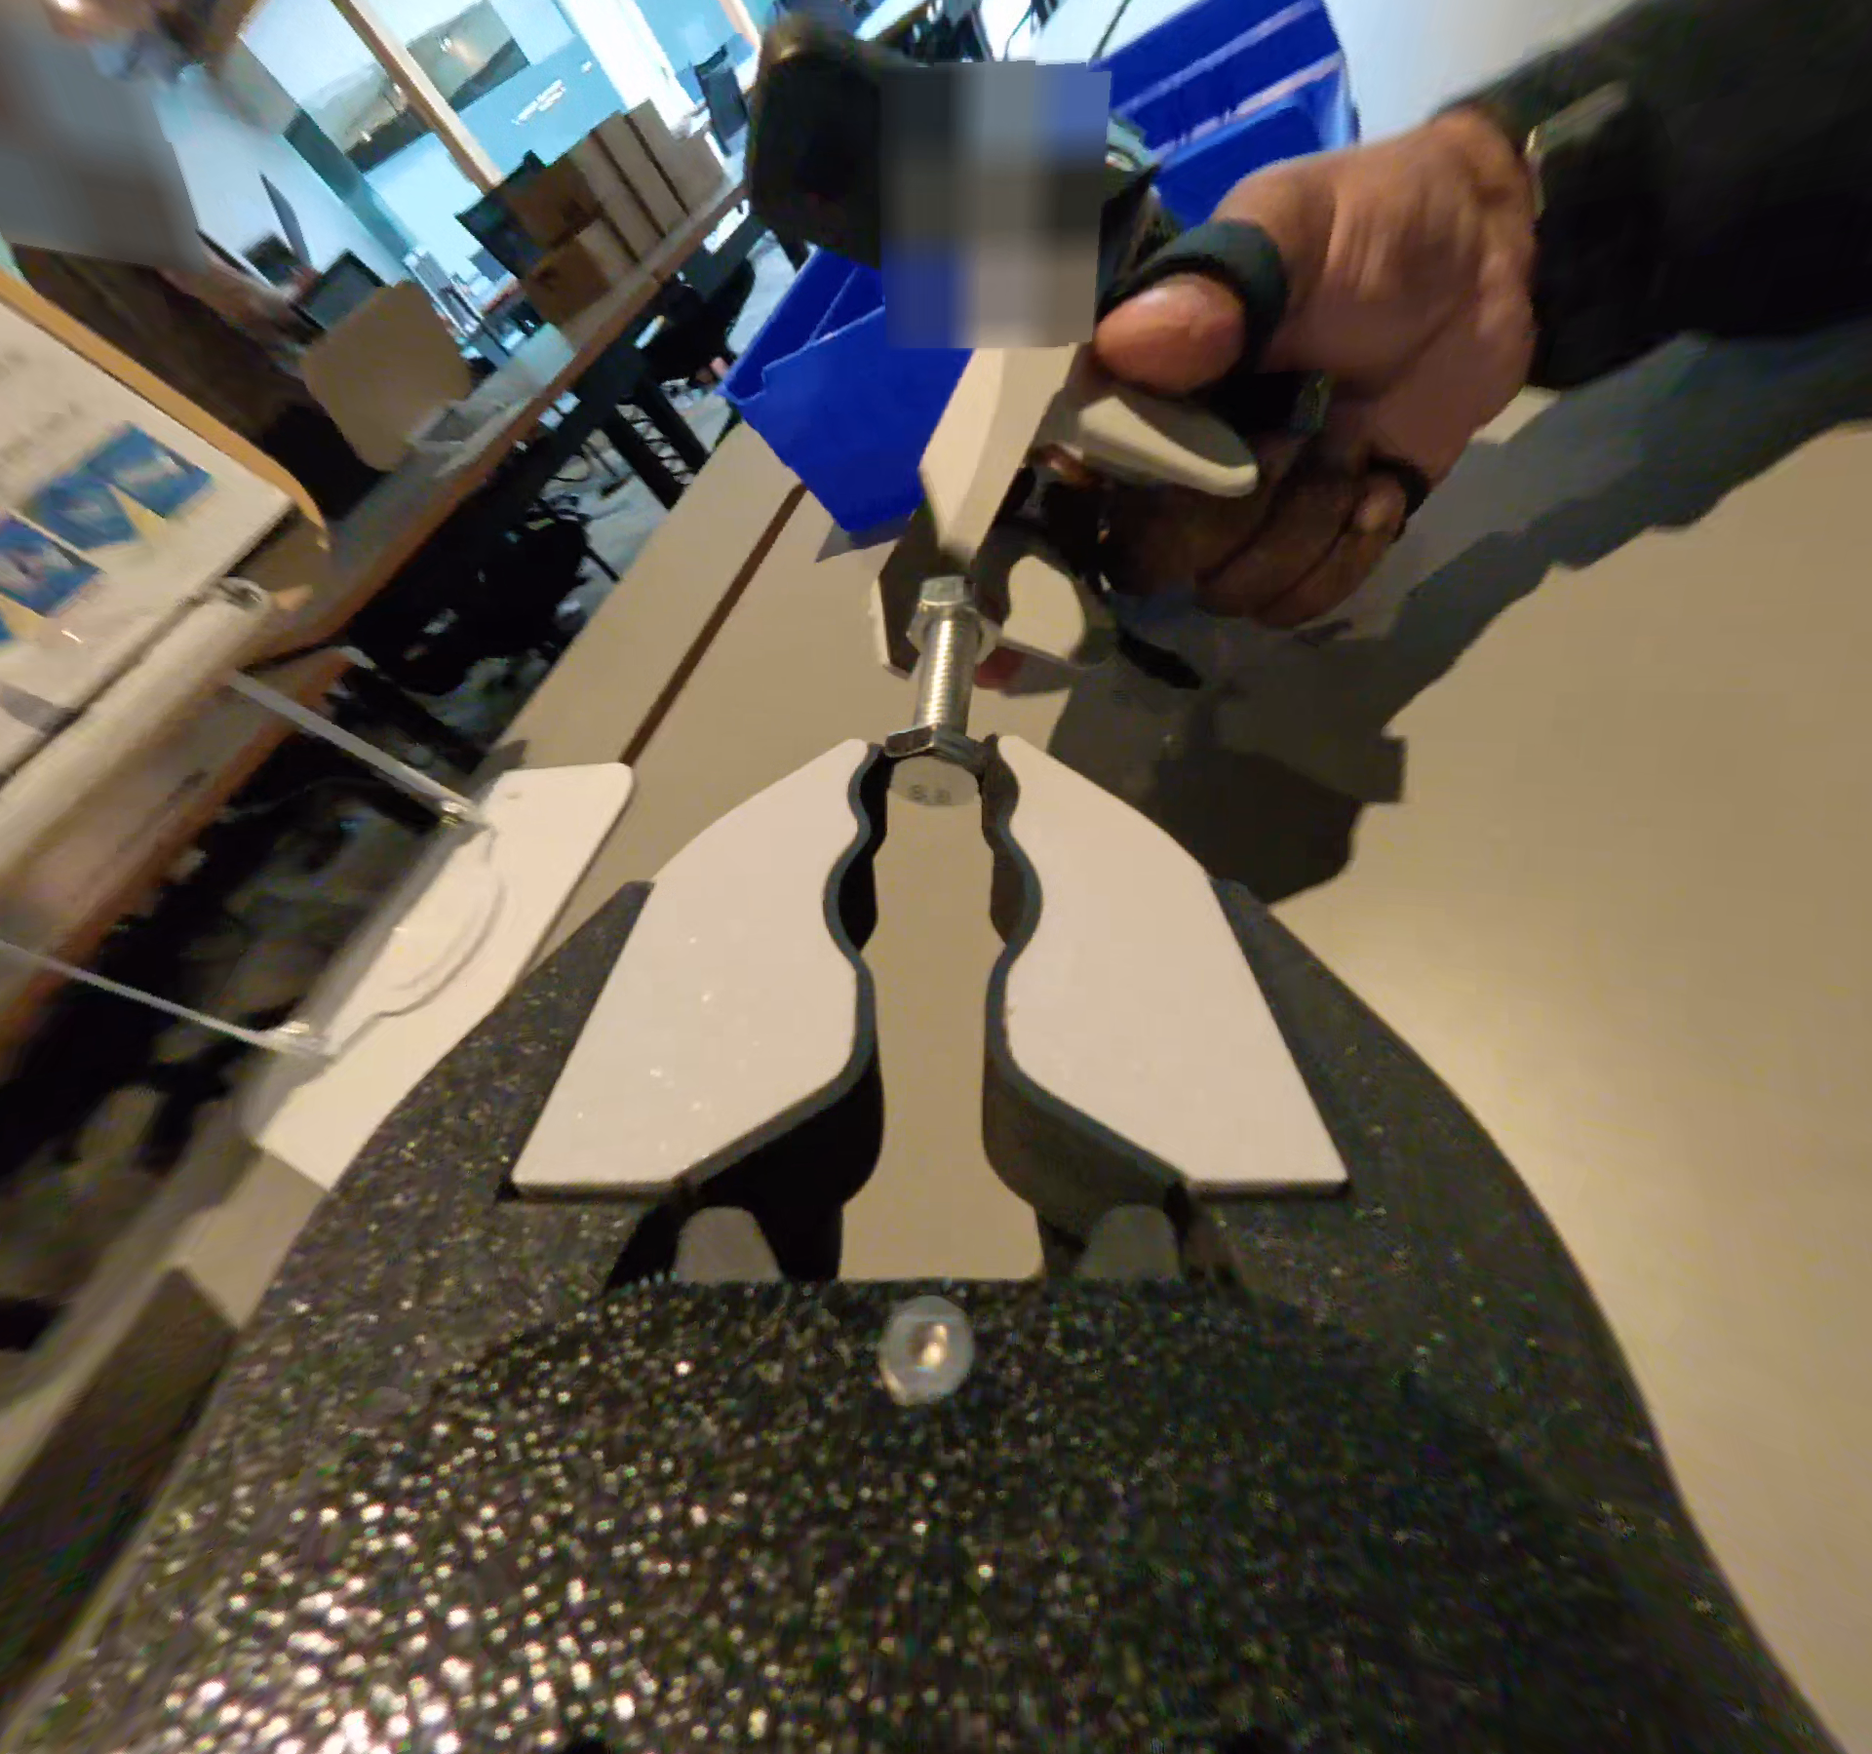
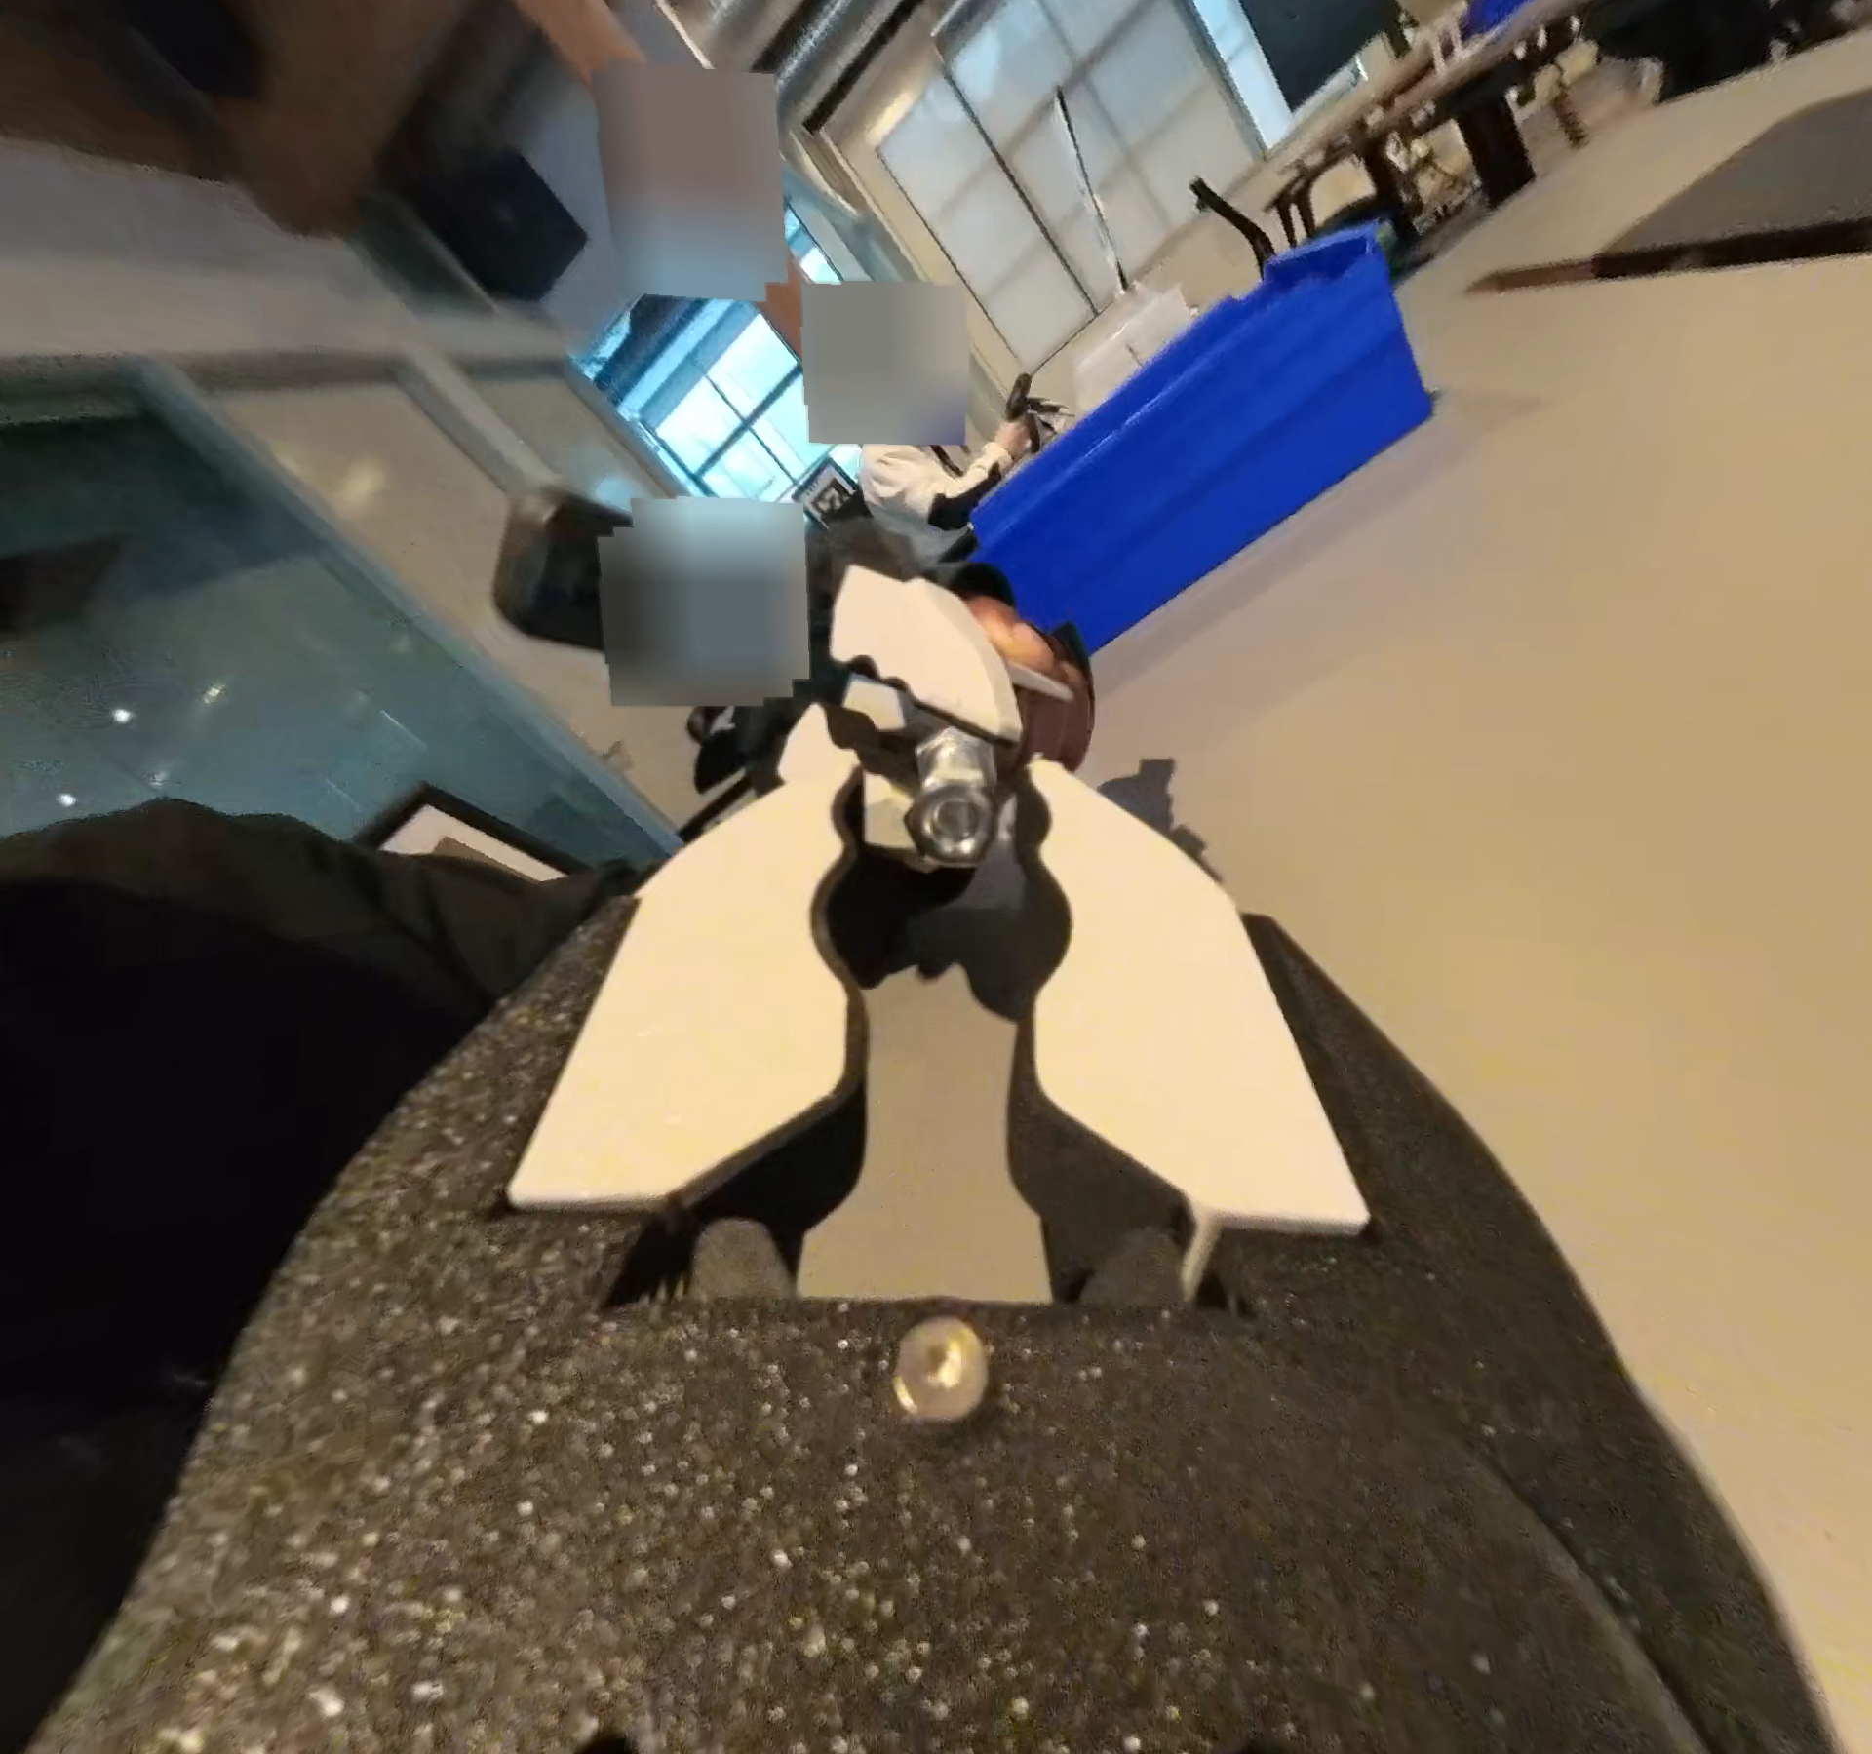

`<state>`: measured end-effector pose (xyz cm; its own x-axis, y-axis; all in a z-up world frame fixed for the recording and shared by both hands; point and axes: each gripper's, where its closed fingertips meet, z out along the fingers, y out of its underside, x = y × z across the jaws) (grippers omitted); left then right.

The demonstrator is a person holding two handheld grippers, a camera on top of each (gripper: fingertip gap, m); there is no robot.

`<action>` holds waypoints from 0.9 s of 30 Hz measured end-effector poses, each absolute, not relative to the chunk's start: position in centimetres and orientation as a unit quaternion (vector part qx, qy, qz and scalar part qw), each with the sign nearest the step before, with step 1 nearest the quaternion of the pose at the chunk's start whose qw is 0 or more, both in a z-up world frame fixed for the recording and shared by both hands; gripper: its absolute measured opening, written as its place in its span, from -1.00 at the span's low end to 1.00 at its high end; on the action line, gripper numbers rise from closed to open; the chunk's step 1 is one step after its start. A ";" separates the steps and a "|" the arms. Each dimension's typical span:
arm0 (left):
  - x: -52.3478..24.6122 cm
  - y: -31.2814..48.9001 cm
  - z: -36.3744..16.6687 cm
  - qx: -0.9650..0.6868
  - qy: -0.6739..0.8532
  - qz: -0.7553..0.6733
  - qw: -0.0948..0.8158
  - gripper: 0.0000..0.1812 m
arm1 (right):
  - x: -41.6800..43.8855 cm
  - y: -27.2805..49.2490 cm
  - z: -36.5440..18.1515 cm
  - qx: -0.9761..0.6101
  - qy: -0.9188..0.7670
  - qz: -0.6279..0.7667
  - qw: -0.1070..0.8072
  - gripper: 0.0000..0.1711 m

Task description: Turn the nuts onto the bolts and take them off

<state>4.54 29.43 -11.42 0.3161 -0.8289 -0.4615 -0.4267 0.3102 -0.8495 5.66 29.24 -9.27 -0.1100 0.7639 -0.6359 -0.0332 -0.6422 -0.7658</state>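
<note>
Lighting: bright, even indoor light; cool daylight from the windows (image 2: 1023,135) at the back of the right wrist view, which are washed out to near white.
Shadows: a dark, soft-edged shadow (image 1: 1266,773) on the tabletop (image 1: 1621,895) beneath the hand (image 1: 1347,368).
Glare: sparkling speckle highlights across the black gripper body (image 1: 912,1553); a bright glint on the bolt (image 1: 942,662) threads.
Focus: the near fingers and bolt are sharp in the left wrist view; the right wrist view is softer overall.
Blur: background smeared at the left and upper edges.
Distortion: strong wide-angle bending; straight lines lean and curve near the borders.
</note>
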 end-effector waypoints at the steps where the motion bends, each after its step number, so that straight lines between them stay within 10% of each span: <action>1: 4.4 29.5 -11.5 -0.571 0.548 -0.201 0.578 -0.81 | 5.8 29.3 -9.2 -0.596 -0.320 0.670 0.307 -0.61; 13: 4.6 28.4 -11.7 -0.606 0.477 -0.428 0.471 -0.81 | 6.8 28.7 -9.7 -0.546 -0.520 0.458 0.471 -0.65; 27: 5.0 28.6 -12.2 -0.592 0.529 -0.323 0.516 -0.81 | 5.6 28.4 -10.6 -0.592 -0.484 0.494 0.413 -0.79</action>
<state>5.05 28.60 -12.23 0.2317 -0.9589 -0.1637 -0.2935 0.0916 -0.9516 5.61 28.39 -10.60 0.0437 0.9819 -0.1845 0.1654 -0.1892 -0.9679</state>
